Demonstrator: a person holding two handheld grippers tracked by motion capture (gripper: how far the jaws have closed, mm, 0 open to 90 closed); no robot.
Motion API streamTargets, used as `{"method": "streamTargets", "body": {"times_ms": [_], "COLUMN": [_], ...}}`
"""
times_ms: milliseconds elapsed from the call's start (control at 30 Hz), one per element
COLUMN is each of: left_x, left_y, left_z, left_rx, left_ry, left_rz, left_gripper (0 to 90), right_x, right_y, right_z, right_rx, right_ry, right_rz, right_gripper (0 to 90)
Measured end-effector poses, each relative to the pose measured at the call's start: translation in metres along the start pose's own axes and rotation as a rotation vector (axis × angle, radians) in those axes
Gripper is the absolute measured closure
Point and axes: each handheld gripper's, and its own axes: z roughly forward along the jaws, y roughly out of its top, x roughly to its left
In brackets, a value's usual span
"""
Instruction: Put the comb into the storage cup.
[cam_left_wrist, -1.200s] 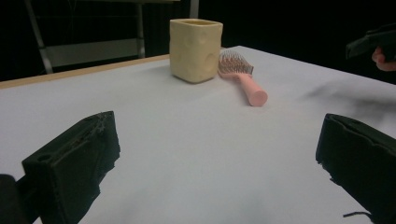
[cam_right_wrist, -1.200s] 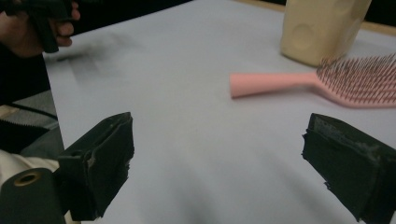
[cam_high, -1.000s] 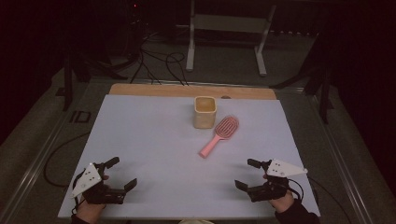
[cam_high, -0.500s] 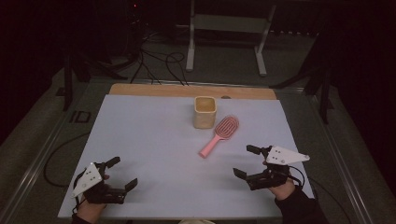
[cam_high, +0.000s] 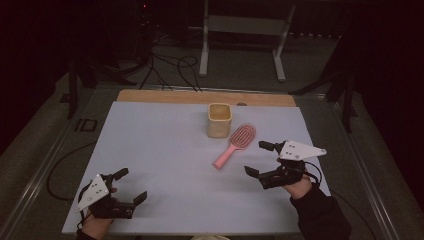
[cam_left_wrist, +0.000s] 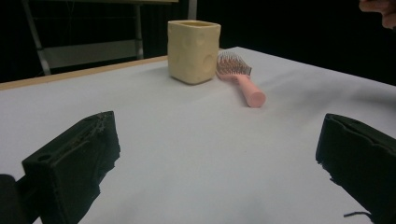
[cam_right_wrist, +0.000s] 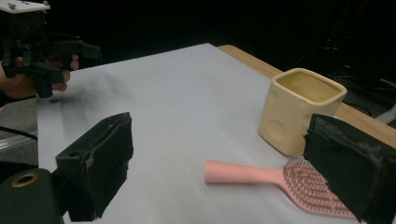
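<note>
Black grippers (cam_high: 263, 158) with grey triangular plates; dark sleeve (cam_high: 320, 215) on right arm.

A pink hairbrush (cam_high: 234, 145) is lying flat on the white surface (cam_high: 160, 150), bristles facing up, its handle pointing toward the person. Its round head is sitting just beside a yellow square cup (cam_high: 219, 120) that is standing upright.

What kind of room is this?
Probably a lab or recording workspace: a pale-covered work table, loose black cables on the dark floor, and a grey metal stand behind.
</note>
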Motion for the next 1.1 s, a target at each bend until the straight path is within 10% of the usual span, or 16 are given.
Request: {"method": "streamTargets", "body": {"times_ms": [1100], "left_x": [0.001], "left_y": [-0.001], "left_z": [-0.001], "left_rx": [-0.002], "left_ry": [0.001], "left_rz": [-0.002], "left_gripper": [0.1], "right_x": [-0.014], "right_y": [0.020], "right_z": [0.074], "right_rx": [0.072], "right_ry": [0.069], "right_rz": [-0.005], "right_gripper": [8.3]}}
